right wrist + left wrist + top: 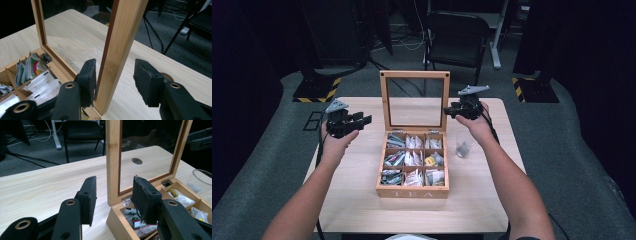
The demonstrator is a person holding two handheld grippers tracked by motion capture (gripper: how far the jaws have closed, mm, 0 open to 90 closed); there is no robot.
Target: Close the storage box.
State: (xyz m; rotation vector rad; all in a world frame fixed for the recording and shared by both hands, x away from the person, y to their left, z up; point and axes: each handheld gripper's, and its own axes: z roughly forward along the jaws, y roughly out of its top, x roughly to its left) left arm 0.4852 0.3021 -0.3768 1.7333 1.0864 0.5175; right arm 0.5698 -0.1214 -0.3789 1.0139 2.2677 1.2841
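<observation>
A wooden tea box (412, 192) stands open in the middle of the table, several compartments filled with tea bags (413, 159). Its glass-paned lid (414, 74) stands upright at the back. My right gripper (450, 111) is at the lid's right edge. In the right gripper view its jaws (115, 65) straddle the lid's side rail (120, 50); the left pad sits close against the wood and a gap remains at the right pad. My left gripper (362, 120) hovers left of the box, open, with nothing between its pads (115, 187); the lid's other rail (113, 157) stands farther off.
A small clear glass (463, 148) stands on the table just right of the box, and its rim (203, 172) shows in the left gripper view. The pale wooden table (362, 200) has a round hole (137, 161) behind the lid. A black chair (457, 40) stands beyond the far edge.
</observation>
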